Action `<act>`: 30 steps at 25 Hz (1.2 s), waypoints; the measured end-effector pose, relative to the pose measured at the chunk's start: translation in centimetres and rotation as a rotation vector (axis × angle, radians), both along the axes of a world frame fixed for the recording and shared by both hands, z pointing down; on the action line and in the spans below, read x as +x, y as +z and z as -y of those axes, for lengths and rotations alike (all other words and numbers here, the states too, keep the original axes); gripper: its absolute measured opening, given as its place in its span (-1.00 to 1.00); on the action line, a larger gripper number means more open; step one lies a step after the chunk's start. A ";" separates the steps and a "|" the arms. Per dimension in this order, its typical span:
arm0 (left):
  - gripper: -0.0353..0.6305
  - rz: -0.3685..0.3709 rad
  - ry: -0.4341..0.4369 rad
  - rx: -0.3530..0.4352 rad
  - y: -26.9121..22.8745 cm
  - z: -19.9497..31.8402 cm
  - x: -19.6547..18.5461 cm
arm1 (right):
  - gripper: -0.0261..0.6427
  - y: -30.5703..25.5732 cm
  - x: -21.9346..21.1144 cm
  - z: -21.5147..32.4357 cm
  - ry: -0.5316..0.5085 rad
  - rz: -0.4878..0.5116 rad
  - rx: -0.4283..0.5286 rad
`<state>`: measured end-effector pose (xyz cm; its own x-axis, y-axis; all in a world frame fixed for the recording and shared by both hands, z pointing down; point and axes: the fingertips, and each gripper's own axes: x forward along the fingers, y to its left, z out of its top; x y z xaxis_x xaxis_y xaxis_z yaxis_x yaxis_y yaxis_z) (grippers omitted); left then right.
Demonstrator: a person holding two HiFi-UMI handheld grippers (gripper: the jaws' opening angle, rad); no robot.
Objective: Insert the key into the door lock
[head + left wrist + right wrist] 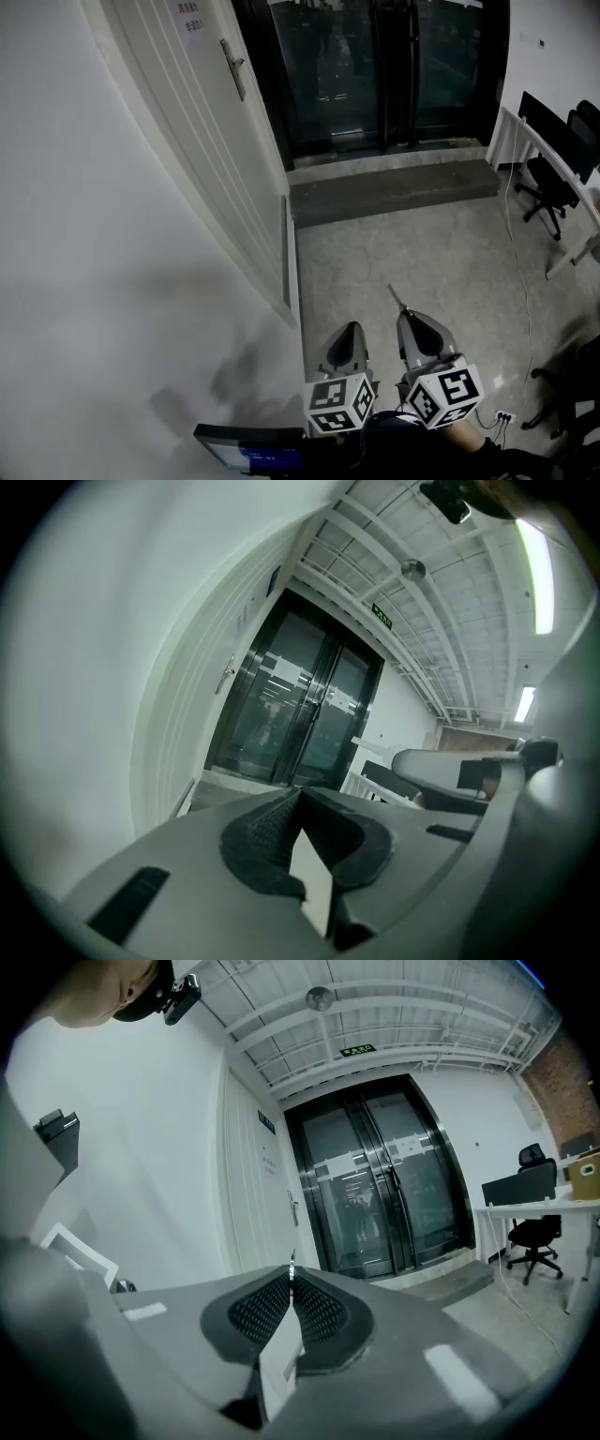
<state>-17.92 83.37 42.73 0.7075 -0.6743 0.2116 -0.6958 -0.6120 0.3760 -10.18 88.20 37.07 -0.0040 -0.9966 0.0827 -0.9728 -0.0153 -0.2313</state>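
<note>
Left hand-held gripper (352, 330) closed; right hand-held gripper (406, 316) pinching key (396, 296).

Dark glass double doors (375, 66) at 12 o'clock in the head view, both leaves closed. Grey raised step (394, 187) lies directly before them. White desk (522, 128) at 2 o'clock, black office chair (548, 183) just beside it. Thin cable (518, 272) crosses the floor to a power strip (503, 418) at 5 o'clock. Green sign (356, 1050) above the doors, probably an exit sign; lettering illegible.

1. Notice (190, 17) on the white door (202, 141): red characters, too small to read;
2. green sign (357, 1050) above the glass doors (380, 1194): lettering blurred;
3. nothing else legible.
</note>
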 end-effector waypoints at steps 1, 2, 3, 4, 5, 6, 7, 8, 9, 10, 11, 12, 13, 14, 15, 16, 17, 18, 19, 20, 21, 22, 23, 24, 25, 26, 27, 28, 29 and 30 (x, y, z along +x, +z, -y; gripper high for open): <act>-0.89 0.012 -0.006 0.007 0.1 0.4 0.1 | -0.89 0.1 0.2 0.4 -0.005 0.001 0.001; -0.89 0.020 -0.011 0.014 0.1 0.9 0.2 | -0.89 0.1 0.4 0.9 -0.009 0.003 0.005; -0.89 0.023 -0.015 0.020 0.0 1.5 0.3 | -0.89 0.0 0.5 1.5 -0.010 0.004 0.010; -0.89 0.022 -0.017 0.024 -0.1 2.2 0.5 | -0.89 -0.1 0.7 2.2 -0.009 0.005 0.017; -0.89 0.020 -0.017 0.027 -0.1 3.0 0.7 | -0.89 -0.1 1.0 2.9 -0.007 0.006 0.023; -0.89 0.017 -0.016 0.030 -0.1 3.9 1.0 | -0.89 -0.1 1.3 3.8 -0.004 0.007 0.029; -0.89 0.016 -0.013 0.033 -0.1 4.8 1.3 | -0.89 -0.1 1.6 4.7 0.000 0.008 0.034; -0.89 0.016 -0.010 0.036 -0.1 5.7 1.7 | -0.89 -0.1 2.0 5.5 0.005 0.008 0.037; -0.89 0.016 -0.006 0.038 -0.2 6.6 2.2 | -0.89 -0.1 2.5 6.5 0.008 0.009 0.040; -0.89 0.018 -0.003 0.042 -0.4 7.6 2.6 | -0.89 -0.2 2.8 7.5 0.010 0.008 0.042; -0.89 0.018 0.001 0.048 -0.7 8.7 2.9 | -0.89 -0.5 3.1 8.5 0.011 0.006 0.046; -0.89 0.018 0.006 0.056 -1.1 9.9 3.2 | -0.89 -0.9 3.4 9.7 0.013 0.003 0.051; -0.89 0.018 0.012 0.063 -1.4 11.2 3.6 | -0.89 -1.2 3.7 10.9 0.018 0.001 0.058; -0.89 0.018 0.019 0.068 -1.6 12.4 3.9 | -0.89 -1.5 3.9 12.1 0.024 0.001 0.065; -0.89 0.017 0.026 0.073 -1.8 13.6 4.3 | -0.89 -1.7 4.2 13.4 0.029 0.001 0.070; -0.89 0.015 0.032 0.078 -2.0 14.7 4.7 | -0.89 -1.8 4.4 14.5 0.033 0.001 0.073; -0.89 0.013 0.037 0.082 -2.1 15.8 5.0 | -0.89 -1.9 4.6 15.6 0.035 0.000 0.076; -0.89 0.013 0.042 0.086 -2.2 16.8 5.2 | -0.89 -1.9 4.8 16.7 0.037 -0.001 0.078; -0.89 0.012 0.047 0.088 -2.3 17.8 5.4 | -0.89 -2.0 5.0 17.6 0.040 -0.002 0.079; -0.89 0.012 0.051 0.089 -2.3 18.8 5.6 | -0.89 -2.0 5.1 18.6 0.044 -0.002 0.082; -0.89 0.011 0.054 0.090 -2.2 19.7 5.7 | -0.89 -2.0 5.2 19.5 0.048 -0.002 0.084; -0.89 0.011 0.056 0.090 -2.1 20.7 5.7 | -0.89 -1.9 5.3 20.4 0.051 -0.003 0.086; -0.89 0.012 0.056 0.089 -2.0 21.5 5.7 | -0.89 -1.9 5.4 21.2 0.054 -0.003 0.087; -0.89 0.015 0.054 0.084 -1.7 22.4 5.6 | -0.89 -1.7 5.5 22.0 0.058 -0.001 0.086; -0.89 0.018 0.051 0.078 -1.5 23.1 5.7 | -0.89 -1.6 5.6 22.7 0.061 0.001 0.083; -0.89 0.020 0.049 0.070 -1.3 23.8 5.7 | -0.89 -1.5 5.8 23.2 0.063 0.003 0.078; -0.89 0.019 0.048 0.064 -1.2 24.4 5.9 | -0.89 -1.4 6.0 23.7 0.065 0.004 0.073; -0.89 0.019 0.049 0.062 -1.1 25.0 6.2 | -0.89 -1.3 6.3 24.2 0.067 0.003 0.068; -0.89 0.020 0.049 0.062 -1.1 25.5 6.6 | -0.89 -1.2 6.7 24.7 0.067 0.001 0.065; -0.89 0.020 0.051 0.063 -1.0 26.1 7.0 | -0.89 -1.1 7.1 25.3 0.067 -0.001 0.064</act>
<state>-10.89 57.27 41.69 0.7370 -0.6502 0.1845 -0.6703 -0.6684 0.3223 -3.04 62.93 35.93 0.0627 -0.9979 0.0187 -0.9704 -0.0653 -0.2326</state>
